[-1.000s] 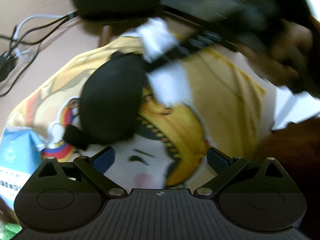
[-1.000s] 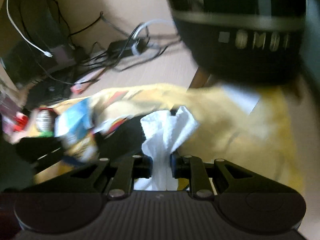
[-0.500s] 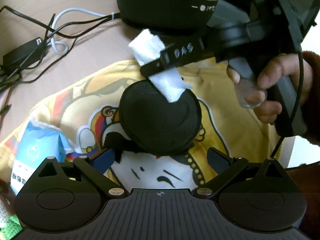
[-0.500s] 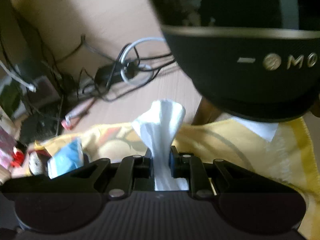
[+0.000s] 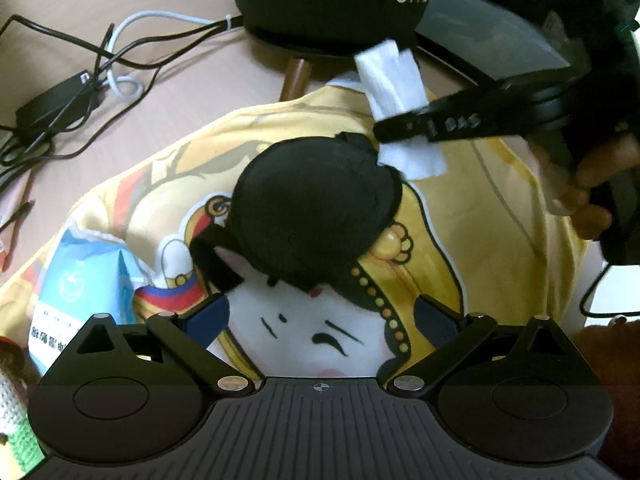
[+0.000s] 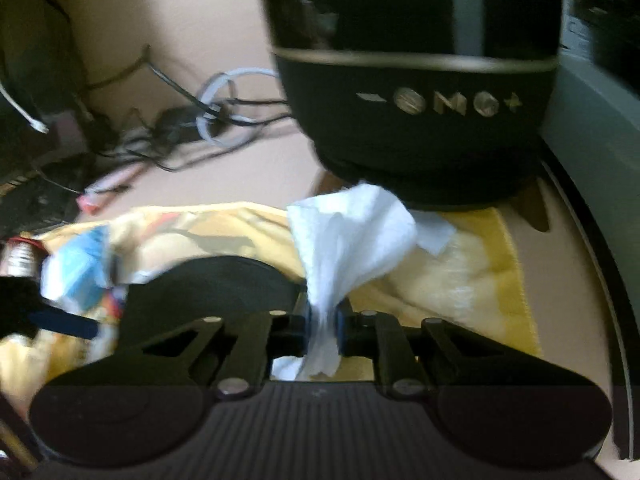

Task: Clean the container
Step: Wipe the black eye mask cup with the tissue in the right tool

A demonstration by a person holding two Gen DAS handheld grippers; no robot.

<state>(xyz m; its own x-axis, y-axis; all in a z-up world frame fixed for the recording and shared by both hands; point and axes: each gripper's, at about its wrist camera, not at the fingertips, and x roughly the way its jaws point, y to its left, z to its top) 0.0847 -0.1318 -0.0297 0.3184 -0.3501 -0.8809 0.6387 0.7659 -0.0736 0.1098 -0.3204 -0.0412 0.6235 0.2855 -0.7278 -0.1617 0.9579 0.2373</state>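
Note:
A round black fabric case with a short strap lies on a yellow cartoon-print cloth. My left gripper is open just in front of the case, with nothing between its blue pads. My right gripper comes in from the right, shut on a crumpled white tissue. The tissue's lower end touches the case's far right rim. In the right wrist view the tissue sticks up out of the shut right gripper, with the case low on the left.
A black rounded device with gold button marks stands behind the cloth. Tangled cables and an adapter lie at the far left. A blue tissue pack sits on the cloth's left side. A person's hand holds the right gripper's handle.
The right gripper has carried the tissue from over the case's top to its far right rim. The left gripper has stayed open and drifted slightly.

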